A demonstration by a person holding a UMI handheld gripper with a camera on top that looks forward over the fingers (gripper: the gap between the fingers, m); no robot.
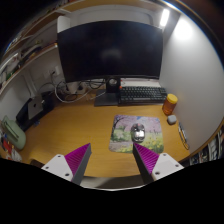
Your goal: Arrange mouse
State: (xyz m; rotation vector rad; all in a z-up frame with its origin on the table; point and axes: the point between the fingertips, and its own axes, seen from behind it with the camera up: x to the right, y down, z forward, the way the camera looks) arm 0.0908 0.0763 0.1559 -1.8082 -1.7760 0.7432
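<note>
Gripper view: tongs [112, 165] open; mouse [139, 132], seemingly, on mousepad [124, 133].

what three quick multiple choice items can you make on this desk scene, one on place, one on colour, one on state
1. Where does the mouse lie?
A. on the mouse pad
B. on the keyboard
C. between the tool's fingers

2. What colour is the container right of the keyboard?
A. blue
B. orange-yellow
C. white

3. How does the tool stand?
A. shut on the mouse
B. shut on the keyboard
C. open, holding nothing

Answers: 1 A, the mouse rests on the pictured pad ahead of the fingers. 2 B, it shows orange-yellow. 3 C, the fingers stand wide apart, nothing between them.
</note>
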